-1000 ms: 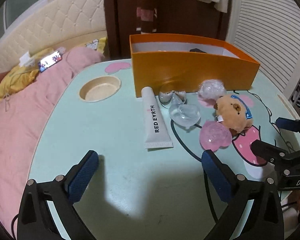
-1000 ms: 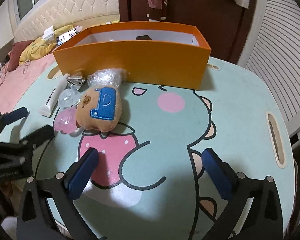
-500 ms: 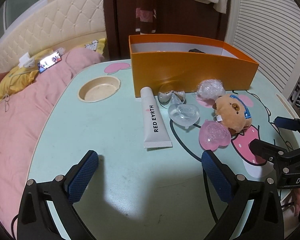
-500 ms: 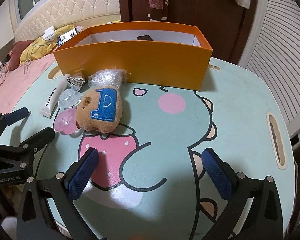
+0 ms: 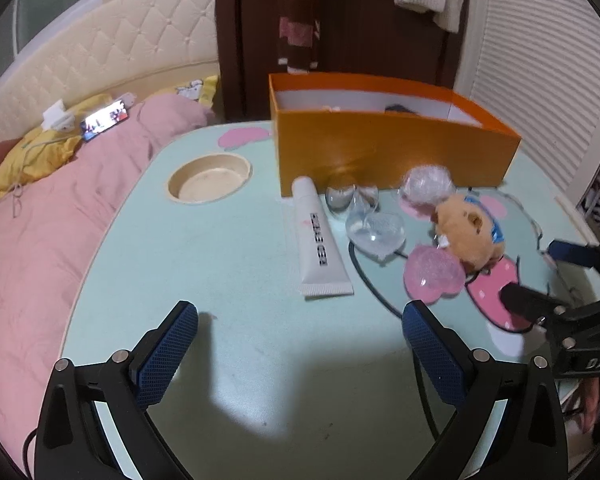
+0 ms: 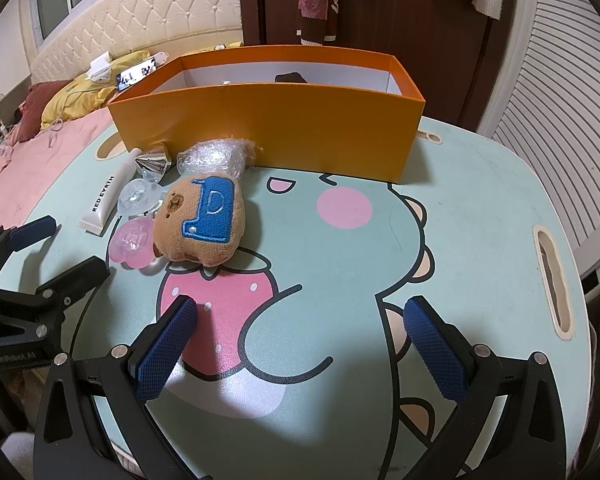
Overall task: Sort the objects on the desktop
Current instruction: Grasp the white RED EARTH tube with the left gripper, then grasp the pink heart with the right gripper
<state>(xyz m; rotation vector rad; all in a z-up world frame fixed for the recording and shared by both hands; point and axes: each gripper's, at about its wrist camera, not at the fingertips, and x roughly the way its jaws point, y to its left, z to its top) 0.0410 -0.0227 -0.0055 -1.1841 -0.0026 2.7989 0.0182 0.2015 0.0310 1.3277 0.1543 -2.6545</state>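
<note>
Both jaws stand wide and hold nothing: the left gripper [image 5: 300, 332] and the right gripper [image 6: 300, 332] fill the bottom of their own views over the table [image 5: 240, 264]. Mid-frame in the left view lie a white tube [image 5: 320, 240], a clear heart [image 5: 376, 230] and a pink heart [image 5: 434, 274]; a bowl-shaped recess [image 5: 210, 176] shows only here. Only the right view shows the stuffed bear's [image 6: 202, 220] blue patch and a slot [image 6: 554, 282] at right. An orange box [image 6: 268, 128] stands behind, its contents unclear
</note>
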